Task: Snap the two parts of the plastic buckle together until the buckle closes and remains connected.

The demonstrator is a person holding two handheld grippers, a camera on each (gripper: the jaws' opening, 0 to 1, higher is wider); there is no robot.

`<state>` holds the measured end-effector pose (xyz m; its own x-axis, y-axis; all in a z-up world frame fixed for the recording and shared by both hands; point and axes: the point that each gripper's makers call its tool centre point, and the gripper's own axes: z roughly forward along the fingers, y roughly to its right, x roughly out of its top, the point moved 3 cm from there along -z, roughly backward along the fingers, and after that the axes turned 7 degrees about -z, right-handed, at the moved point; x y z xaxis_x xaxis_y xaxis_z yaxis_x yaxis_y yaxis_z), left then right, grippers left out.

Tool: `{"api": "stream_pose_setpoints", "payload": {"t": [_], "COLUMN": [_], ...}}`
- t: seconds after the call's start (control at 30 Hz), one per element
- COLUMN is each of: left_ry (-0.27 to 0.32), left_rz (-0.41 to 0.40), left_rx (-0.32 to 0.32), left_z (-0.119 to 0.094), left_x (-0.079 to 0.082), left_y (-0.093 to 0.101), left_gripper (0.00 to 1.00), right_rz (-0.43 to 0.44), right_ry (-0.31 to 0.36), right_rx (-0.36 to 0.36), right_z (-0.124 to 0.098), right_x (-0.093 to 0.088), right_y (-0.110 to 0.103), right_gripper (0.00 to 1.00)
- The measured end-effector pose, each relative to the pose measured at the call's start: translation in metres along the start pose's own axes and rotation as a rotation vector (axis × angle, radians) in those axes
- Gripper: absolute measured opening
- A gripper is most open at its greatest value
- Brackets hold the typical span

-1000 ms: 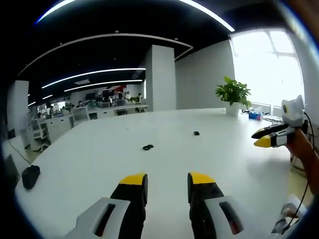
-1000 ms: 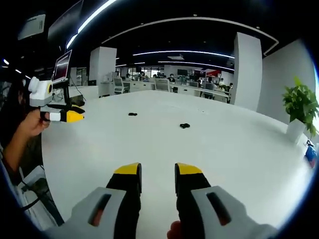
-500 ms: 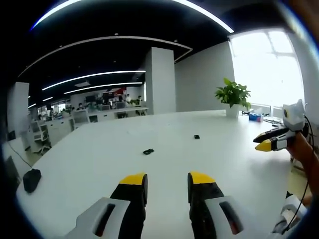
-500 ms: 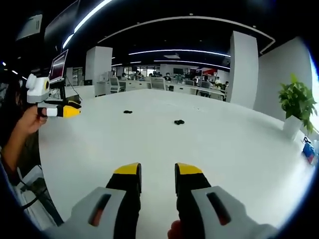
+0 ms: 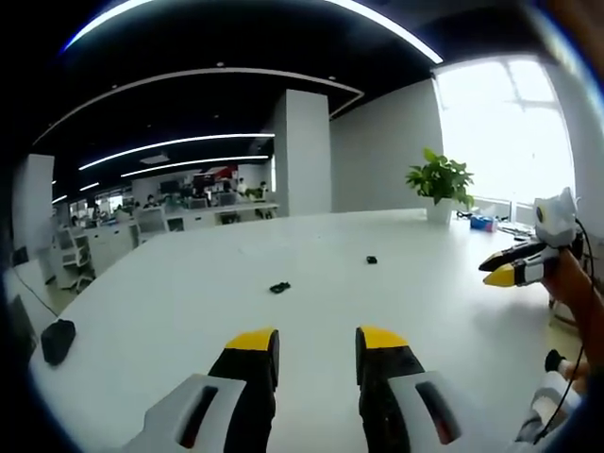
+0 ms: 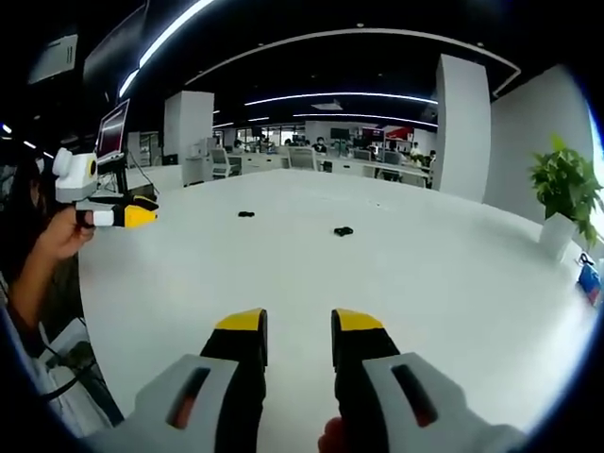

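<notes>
Two small black buckle parts lie apart on the white table (image 5: 189,311). In the left gripper view one buckle part (image 5: 279,287) is nearer and the other buckle part (image 5: 372,259) lies farther right. In the right gripper view they show as one buckle part (image 6: 343,230) and a second buckle part (image 6: 245,214). My left gripper (image 5: 316,342) is open, low over the table and well short of them. My right gripper (image 6: 298,326) is open too and holds nothing. Each shows in the other's view, held in a hand: the right gripper (image 5: 514,269) and the left gripper (image 6: 127,215).
A potted plant (image 5: 440,179) stands at the table's far edge, also seen as the plant (image 6: 566,189). A black mouse-like object (image 5: 57,340) lies near the table's left edge. A monitor (image 6: 111,127) stands behind the left hand. Office desks fill the background.
Both views have shifted slightly with the hands. The buckle parts have not moved, and both grippers stay open.
</notes>
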<state>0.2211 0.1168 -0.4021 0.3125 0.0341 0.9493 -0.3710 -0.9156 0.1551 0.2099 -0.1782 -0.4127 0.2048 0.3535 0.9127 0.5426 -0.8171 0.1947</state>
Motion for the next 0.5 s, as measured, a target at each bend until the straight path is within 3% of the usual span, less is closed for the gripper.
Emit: {"api": "stream_pose_setpoints", "payload": {"t": [0.5], "left_ry": [-0.004], "left_rz": [0.013], "left_rx": [0.010], "left_z": [0.0000], "left_x": [-0.0008], "left_y": [-0.0019], "left_gripper": [0.33], "right_rz": [-0.005], "right_ry": [0.001], "right_rx": [0.003], "right_z": [0.0013], "right_x": [0.0022], "right_y": [-0.0007], "right_gripper": [0.27]}}
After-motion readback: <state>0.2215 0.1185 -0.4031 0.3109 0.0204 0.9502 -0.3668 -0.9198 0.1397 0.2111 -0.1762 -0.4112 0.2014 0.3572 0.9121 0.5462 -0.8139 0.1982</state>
